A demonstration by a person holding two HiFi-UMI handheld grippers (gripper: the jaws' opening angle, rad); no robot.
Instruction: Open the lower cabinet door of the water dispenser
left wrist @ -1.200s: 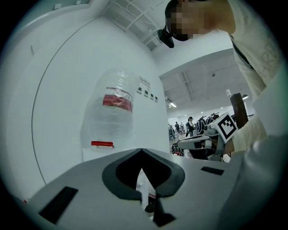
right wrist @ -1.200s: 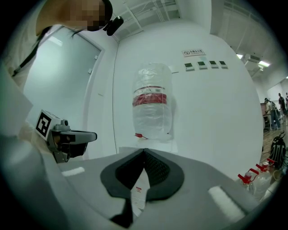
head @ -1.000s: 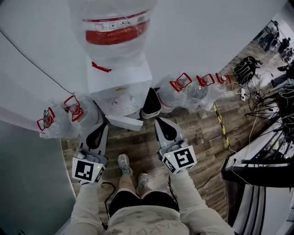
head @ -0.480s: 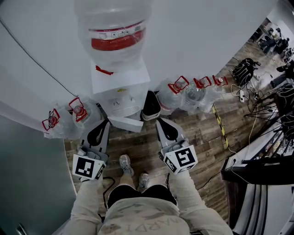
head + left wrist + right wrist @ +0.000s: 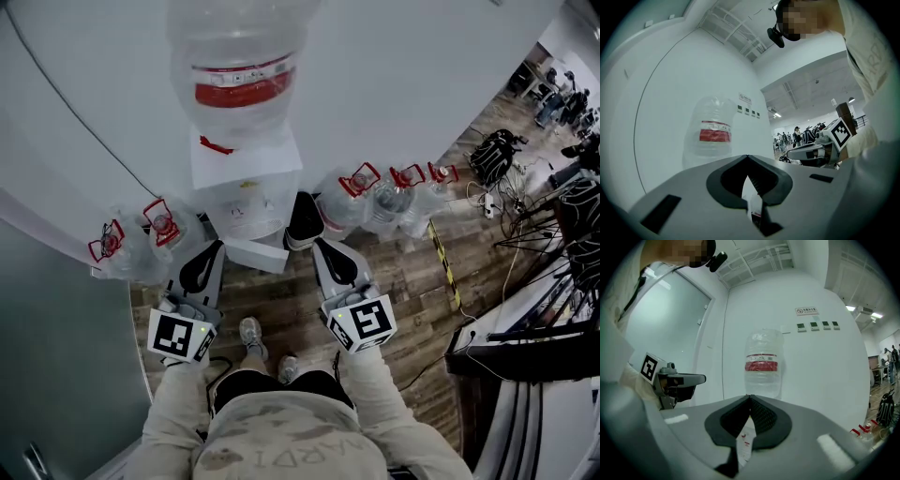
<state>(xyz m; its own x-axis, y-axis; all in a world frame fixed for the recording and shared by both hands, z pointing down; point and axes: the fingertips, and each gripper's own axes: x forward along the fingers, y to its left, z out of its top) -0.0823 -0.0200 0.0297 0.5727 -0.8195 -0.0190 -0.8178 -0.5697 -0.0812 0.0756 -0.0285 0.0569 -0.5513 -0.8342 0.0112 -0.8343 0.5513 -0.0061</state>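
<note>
Dispenser and person face each other squarely: the water dispenser (image 5: 246, 183) stands against the white wall (image 5: 403, 84), and the person stands just before it on the wood floor (image 5: 394, 281), with a gripper at each side of its front. The left gripper (image 5: 212, 249) and the right gripper (image 5: 320, 247) both point level at the machine, each with its jaws clenched together on nothing — in the gripper views the tips meet and only the dispenser shows beyond them. Neither touches the machine.

What looks like the lower cabinet door (image 5: 255, 253), a white slab, juts from the dispenser's base toward the person, between the two grippers. From this steep angle it seems swung out, though I cannot be sure. If so, empty grippers held off the machine would fit a job near its end. What the cabinet holds is not visible.

An upturned bottle (image 5: 239, 70) sits in the dispenser's top — its water level is hard to read. Spare bottles (image 5: 380, 195) with red caps, wrapped in clear plastic, stand on the floor along the wall on both sides.
</note>
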